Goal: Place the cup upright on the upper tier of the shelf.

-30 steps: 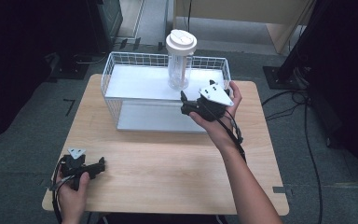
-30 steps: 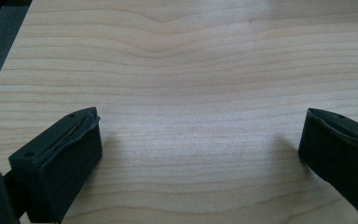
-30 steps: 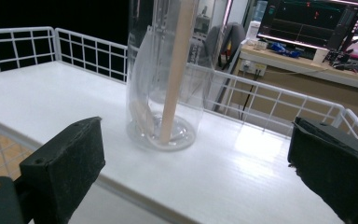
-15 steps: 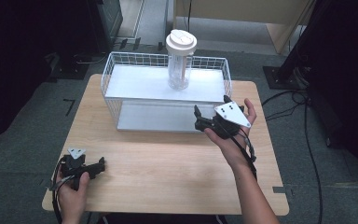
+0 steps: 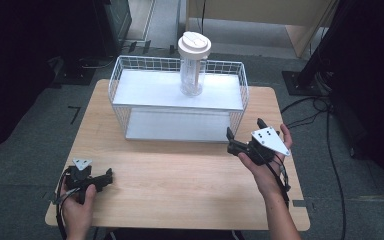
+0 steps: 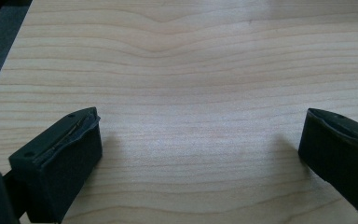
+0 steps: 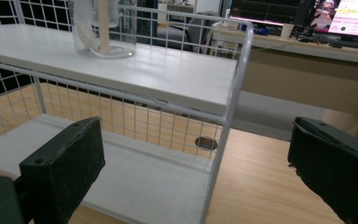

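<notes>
Both claws (image 5: 243,132) (image 5: 111,176) wide open, empty.

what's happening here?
A person holds a two-jaw gripper in each hand at a wooden table. The right gripper is open and empty, in front of the white wire rack; a clear lidded tumbler stands on its top shelf. The left gripper rests open near the table's front left corner.

Right gripper drew back from the rack

The right gripper (image 5: 244,135) pulled away from the clear jar (image 5: 192,70) on the upper shelf, down and toward the table's right edge, jaws wide apart.
</notes>
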The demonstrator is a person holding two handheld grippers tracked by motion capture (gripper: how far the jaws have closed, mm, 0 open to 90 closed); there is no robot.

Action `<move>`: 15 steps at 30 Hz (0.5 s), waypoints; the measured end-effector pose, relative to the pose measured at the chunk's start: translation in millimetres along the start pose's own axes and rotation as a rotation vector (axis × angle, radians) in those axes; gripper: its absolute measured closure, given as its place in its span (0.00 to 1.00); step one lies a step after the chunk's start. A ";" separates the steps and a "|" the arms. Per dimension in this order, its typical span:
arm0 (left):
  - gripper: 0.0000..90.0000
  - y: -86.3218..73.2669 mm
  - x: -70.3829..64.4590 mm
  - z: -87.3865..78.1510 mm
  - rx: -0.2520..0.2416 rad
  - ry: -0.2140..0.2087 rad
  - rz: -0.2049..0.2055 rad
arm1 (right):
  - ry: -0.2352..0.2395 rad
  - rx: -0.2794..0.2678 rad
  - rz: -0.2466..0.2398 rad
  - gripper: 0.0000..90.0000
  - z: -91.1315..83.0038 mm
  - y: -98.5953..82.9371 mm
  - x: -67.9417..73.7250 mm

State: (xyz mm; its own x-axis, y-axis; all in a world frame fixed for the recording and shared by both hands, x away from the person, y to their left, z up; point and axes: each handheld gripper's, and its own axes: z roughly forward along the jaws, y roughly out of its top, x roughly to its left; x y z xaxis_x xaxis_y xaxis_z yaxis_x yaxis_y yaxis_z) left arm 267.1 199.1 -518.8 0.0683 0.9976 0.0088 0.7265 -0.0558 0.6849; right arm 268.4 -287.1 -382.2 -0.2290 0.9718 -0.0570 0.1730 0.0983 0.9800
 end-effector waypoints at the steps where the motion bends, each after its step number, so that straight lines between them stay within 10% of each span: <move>1: 0.00 0.0 0.0 0.0 0.000 0.000 0.000 | -0.006 0.002 -0.001 0.04 -1.5 -2.7 -2.3; 15: 0.00 0.0 0.0 -0.1 0.001 0.000 0.000 | -0.058 0.050 0.057 0.04 -22.6 -43.5 -25.6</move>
State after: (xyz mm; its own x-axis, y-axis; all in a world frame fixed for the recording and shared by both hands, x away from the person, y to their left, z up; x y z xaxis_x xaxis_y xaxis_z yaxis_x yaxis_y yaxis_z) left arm 267.0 199.1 -518.8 0.0687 0.9976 0.0085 0.7270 -0.0559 0.6843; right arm 245.1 -321.2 -419.1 -0.1618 0.9867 -0.0141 0.2320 0.0520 0.9713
